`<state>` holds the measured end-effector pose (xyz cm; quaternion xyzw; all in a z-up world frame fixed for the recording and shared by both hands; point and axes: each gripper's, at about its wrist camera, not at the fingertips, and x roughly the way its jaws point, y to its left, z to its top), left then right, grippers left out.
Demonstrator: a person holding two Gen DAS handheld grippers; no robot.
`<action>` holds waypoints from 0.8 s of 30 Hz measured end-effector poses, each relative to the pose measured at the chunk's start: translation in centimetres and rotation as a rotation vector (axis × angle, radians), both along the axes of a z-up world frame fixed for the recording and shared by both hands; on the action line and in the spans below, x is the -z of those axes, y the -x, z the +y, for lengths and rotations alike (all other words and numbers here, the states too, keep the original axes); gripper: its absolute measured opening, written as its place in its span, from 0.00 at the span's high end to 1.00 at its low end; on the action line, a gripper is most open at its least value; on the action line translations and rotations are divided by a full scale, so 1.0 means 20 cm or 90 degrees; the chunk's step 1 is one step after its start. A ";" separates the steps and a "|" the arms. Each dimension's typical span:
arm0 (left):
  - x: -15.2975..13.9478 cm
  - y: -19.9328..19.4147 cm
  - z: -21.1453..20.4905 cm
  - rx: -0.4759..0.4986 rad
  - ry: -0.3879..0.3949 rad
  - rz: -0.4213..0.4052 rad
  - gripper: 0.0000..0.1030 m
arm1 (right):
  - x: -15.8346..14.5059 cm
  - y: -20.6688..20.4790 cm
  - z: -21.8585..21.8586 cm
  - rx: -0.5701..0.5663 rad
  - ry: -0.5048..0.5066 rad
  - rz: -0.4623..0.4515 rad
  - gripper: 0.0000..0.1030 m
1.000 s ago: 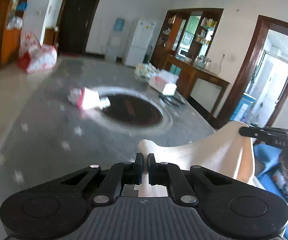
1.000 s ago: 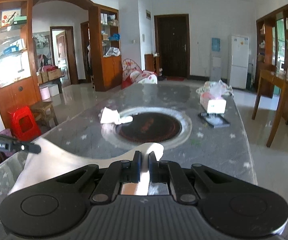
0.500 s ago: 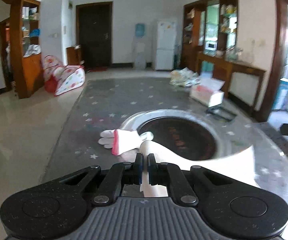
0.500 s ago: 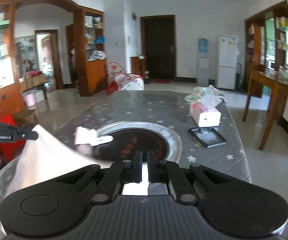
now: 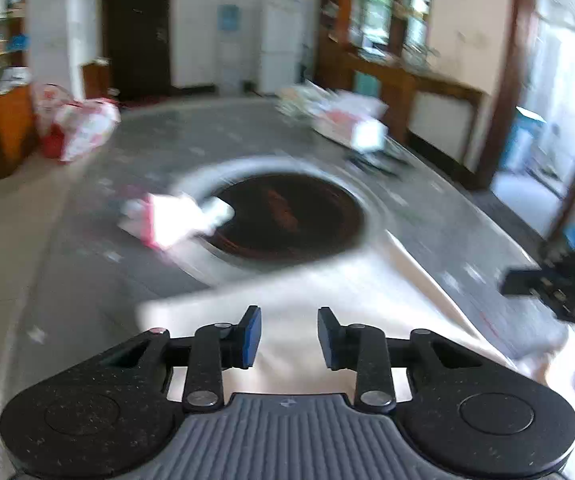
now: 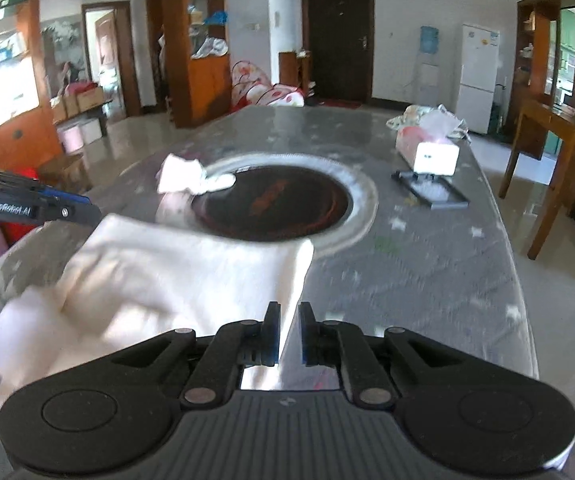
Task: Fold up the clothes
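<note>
The left camera's picture is all smeared, so the glove (image 5: 175,224) and box (image 5: 351,126) look fuzzy.

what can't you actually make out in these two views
- Left wrist view: motion blur smears the white glove and tissue box.
- Both views: the gripper bodies hide the cream garment's near edge.
- Right wrist view: whether the right gripper still pinches the cloth is unclear.
</note>
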<state>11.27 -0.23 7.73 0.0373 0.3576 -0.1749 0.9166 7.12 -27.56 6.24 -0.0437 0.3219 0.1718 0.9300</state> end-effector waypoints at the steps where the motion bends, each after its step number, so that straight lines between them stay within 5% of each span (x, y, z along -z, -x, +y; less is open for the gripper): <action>1: 0.02 0.02 -0.04 0.012 -0.003 0.013 0.67 | 0.01 0.03 0.00 -0.004 0.003 0.005 0.91; 6: 0.15 0.07 -0.20 0.016 -0.037 0.042 0.53 | 0.07 0.17 -0.03 -0.023 0.019 0.025 0.79; 10: 0.21 0.06 -0.24 0.010 -0.014 0.063 0.53 | 0.08 0.34 -0.02 -0.043 0.045 0.021 0.68; 20: 0.28 0.07 -0.28 0.004 -0.003 0.058 0.55 | 0.19 0.52 -0.06 -0.024 0.051 0.044 0.64; 24: 0.28 0.08 -0.27 -0.010 -0.009 0.033 0.84 | 0.23 0.55 -0.11 -0.001 0.040 0.059 0.61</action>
